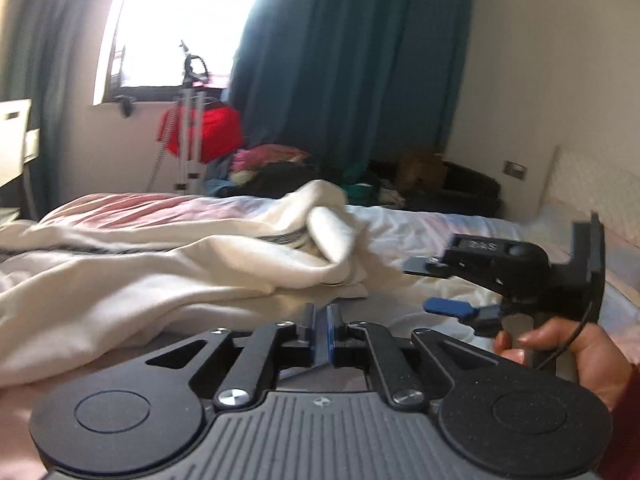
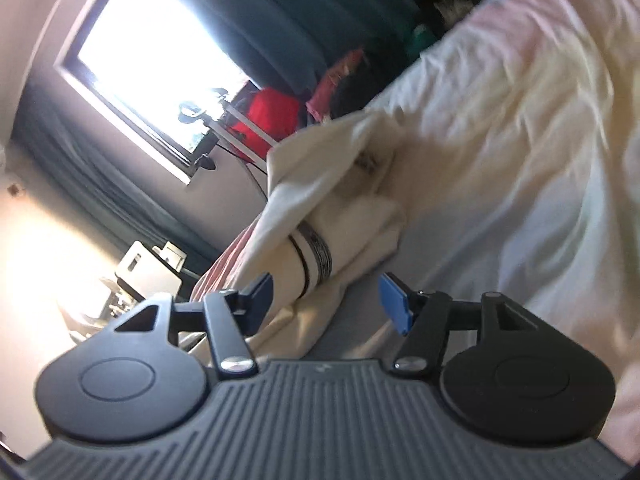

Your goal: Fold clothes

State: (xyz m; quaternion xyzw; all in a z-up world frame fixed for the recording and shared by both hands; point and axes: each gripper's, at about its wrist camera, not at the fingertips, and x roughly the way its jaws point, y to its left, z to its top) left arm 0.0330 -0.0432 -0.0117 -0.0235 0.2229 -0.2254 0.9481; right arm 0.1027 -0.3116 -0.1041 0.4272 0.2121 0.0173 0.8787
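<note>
Closing your spread right gripper (image 2: 326, 300) on the cream garment (image 2: 320, 216) heaped mid-bed (image 2: 520, 160) risks pinching several layers, while your left gripper (image 1: 321, 312), pressed together empty beside it, restrains nothing.

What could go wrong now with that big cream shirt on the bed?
1. The left gripper is shut with no cloth visibly in it, so that side of the cream garment may sag.
2. The right gripper stands open around the banded cuff; it might pinch several bunched layers together.
3. The bedsheet is wrinkled, so folds could turn out crooked.
</note>
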